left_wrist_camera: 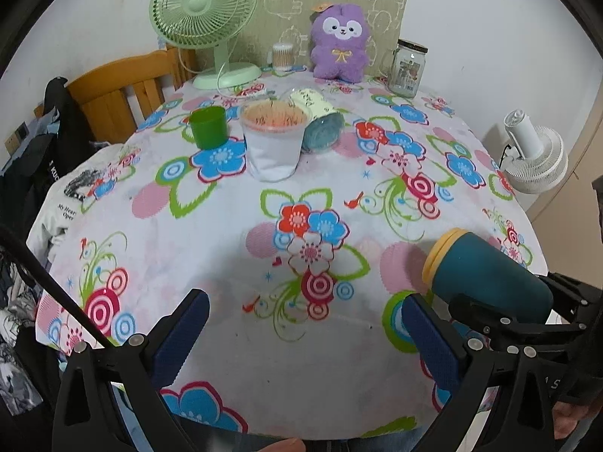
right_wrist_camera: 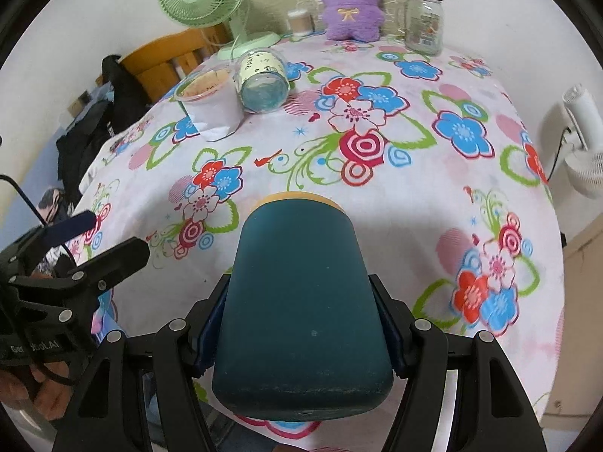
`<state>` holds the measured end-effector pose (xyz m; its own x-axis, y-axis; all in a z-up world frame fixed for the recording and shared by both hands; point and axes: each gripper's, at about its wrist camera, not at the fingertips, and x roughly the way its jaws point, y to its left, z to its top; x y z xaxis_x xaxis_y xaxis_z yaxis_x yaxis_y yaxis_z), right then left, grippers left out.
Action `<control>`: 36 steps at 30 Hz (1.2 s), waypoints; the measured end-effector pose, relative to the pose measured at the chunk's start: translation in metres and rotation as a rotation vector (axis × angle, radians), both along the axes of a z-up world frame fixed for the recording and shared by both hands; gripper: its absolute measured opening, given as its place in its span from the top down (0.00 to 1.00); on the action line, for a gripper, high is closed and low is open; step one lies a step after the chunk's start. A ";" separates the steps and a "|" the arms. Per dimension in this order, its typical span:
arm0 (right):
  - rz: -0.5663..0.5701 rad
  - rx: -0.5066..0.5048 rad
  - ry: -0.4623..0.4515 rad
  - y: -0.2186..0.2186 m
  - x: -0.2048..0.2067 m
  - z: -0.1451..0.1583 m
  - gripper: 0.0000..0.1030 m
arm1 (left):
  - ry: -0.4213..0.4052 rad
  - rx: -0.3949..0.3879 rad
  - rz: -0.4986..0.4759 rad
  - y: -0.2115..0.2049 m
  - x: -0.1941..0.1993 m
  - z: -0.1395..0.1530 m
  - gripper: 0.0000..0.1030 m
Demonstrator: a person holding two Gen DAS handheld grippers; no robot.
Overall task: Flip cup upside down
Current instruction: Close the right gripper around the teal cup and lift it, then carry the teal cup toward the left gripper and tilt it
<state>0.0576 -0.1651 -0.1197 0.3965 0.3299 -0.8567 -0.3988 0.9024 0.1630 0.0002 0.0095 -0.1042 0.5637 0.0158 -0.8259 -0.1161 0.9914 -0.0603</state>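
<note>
A dark teal cup with a yellow rim [right_wrist_camera: 301,301] is clamped between my right gripper's [right_wrist_camera: 297,335] blue pads, tilted with its rim pointing away toward the table and its base toward the camera. In the left wrist view the same cup [left_wrist_camera: 486,275] hangs at the right, rim to the left, just above the flowered tablecloth [left_wrist_camera: 264,301]. My left gripper [left_wrist_camera: 305,331] is open and empty near the table's front edge, left of the cup. It also shows in the right wrist view [right_wrist_camera: 101,237].
A green cup [left_wrist_camera: 208,126], a clear tub with orange contents [left_wrist_camera: 273,139] and a lying jar [left_wrist_camera: 320,120] stand mid-table. A green fan [left_wrist_camera: 205,19], purple plush [left_wrist_camera: 339,43] and glass jar [left_wrist_camera: 407,67] line the back. A white fan [left_wrist_camera: 535,154] stands off right.
</note>
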 end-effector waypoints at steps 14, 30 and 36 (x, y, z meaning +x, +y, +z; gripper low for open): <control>0.008 0.047 -0.058 0.003 -0.022 -0.014 0.29 | 0.020 -0.024 0.007 0.004 -0.009 -0.011 0.00; -0.001 0.065 -0.123 -0.027 -0.023 0.031 0.23 | -0.032 -0.106 -0.020 -0.012 -0.010 0.023 0.00; -0.037 0.056 -0.145 -0.062 -0.025 0.042 0.22 | -0.057 -0.114 -0.045 -0.040 -0.010 0.037 0.00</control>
